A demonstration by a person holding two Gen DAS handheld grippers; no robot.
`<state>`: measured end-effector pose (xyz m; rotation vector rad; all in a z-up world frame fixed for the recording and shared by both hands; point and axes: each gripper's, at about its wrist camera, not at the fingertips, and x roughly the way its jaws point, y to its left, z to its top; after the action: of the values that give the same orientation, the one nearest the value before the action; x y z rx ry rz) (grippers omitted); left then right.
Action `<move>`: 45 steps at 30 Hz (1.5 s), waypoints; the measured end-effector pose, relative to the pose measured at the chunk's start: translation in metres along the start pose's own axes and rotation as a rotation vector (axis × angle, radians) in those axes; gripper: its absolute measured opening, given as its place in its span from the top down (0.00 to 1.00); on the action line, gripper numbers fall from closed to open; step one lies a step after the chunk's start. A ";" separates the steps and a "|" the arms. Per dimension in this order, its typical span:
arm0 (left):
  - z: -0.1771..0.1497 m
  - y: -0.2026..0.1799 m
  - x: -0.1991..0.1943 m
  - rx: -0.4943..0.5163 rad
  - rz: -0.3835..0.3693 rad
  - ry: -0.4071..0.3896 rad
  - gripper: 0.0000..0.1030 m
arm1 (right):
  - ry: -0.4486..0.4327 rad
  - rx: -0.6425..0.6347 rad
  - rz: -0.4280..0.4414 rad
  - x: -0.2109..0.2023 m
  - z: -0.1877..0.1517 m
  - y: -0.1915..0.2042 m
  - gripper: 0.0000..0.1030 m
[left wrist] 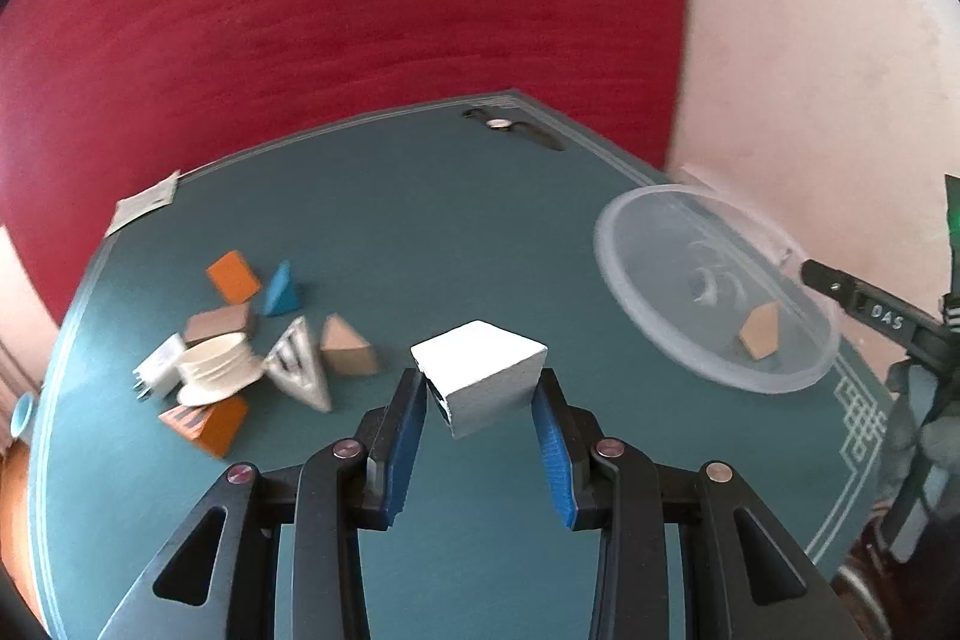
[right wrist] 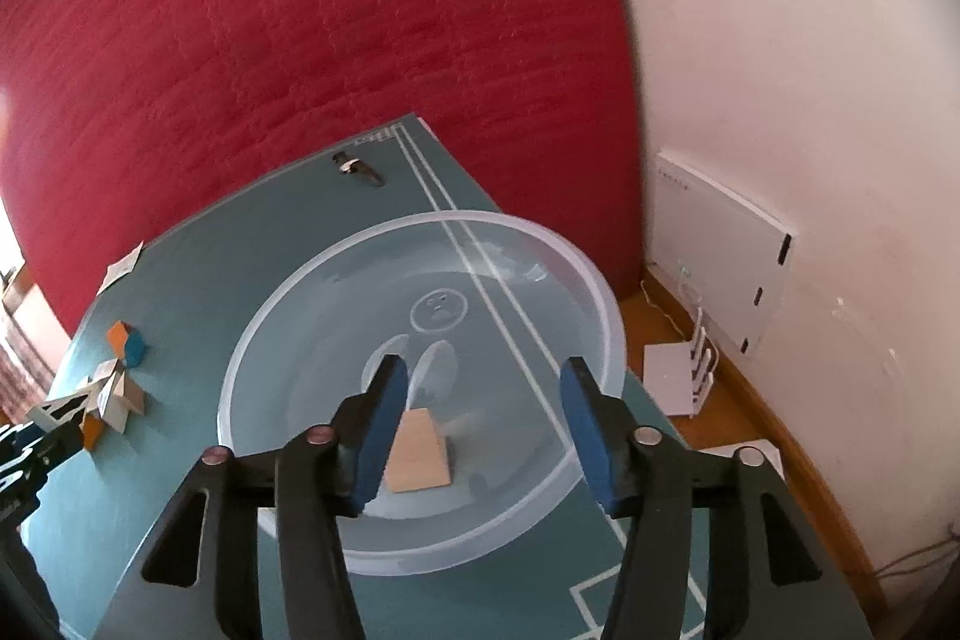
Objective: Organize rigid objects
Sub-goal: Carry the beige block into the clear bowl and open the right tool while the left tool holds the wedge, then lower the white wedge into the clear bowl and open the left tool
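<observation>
My left gripper (left wrist: 480,388) is shut on a white cube (left wrist: 480,370), held above the teal table (left wrist: 456,220). To its left lies a pile: orange blocks (left wrist: 233,275), a blue wedge (left wrist: 281,291), a brown block (left wrist: 219,325), a white plug (left wrist: 157,367), a cream lid (left wrist: 219,367), a silver triangle (left wrist: 297,364) and a tan prism (left wrist: 348,353). A clear bowl (left wrist: 762,385) stands at the right with a tan wooden block (left wrist: 761,334) inside. My right gripper (right wrist: 486,367) hangs open over that bowl (right wrist: 480,218). The tan block (right wrist: 420,454) lies on the bowl's floor, below the left pad and apart from it.
A small dark metal item (left wrist: 513,127) lies near the table's far edge, a paper card (left wrist: 144,202) at the far left corner. A red quilted surface rises behind the table. A white box (right wrist: 720,250) leans on the wall to the right, beyond the table's edge.
</observation>
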<state>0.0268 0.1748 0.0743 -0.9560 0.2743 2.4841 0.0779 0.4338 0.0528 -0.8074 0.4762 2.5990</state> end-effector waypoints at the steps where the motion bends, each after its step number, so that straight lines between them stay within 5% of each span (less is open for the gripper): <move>1: 0.002 -0.004 0.002 0.004 -0.014 -0.002 0.63 | -0.004 -0.002 -0.001 -0.001 0.000 0.000 0.46; 8: 0.018 -0.034 0.016 0.044 -0.100 -0.016 0.63 | -0.043 -0.011 -0.012 -0.008 0.001 0.004 0.45; 28: 0.041 -0.084 0.047 0.097 -0.189 0.004 0.62 | -0.127 0.018 -0.052 -0.024 0.004 0.001 0.39; 29: 0.042 -0.084 0.047 0.096 -0.191 0.001 0.60 | -0.129 0.019 -0.055 -0.024 0.004 0.001 0.39; 31: 0.042 -0.084 0.047 0.092 -0.185 -0.005 0.32 | -0.132 0.021 -0.060 -0.025 0.004 -0.001 0.36; 32: 0.041 -0.082 0.047 0.085 -0.170 -0.019 0.10 | -0.134 0.025 -0.062 -0.025 0.004 -0.001 0.32; 33: 0.040 -0.080 0.046 0.080 -0.156 -0.040 0.06 | -0.138 0.030 -0.063 -0.027 0.003 -0.001 0.25; 45: 0.032 -0.060 0.040 0.055 -0.062 -0.067 0.04 | -0.150 0.026 -0.061 -0.027 0.001 0.000 0.20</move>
<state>0.0111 0.2519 0.0693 -0.8451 0.2861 2.4338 0.0982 0.4274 0.0697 -0.6030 0.4333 2.5678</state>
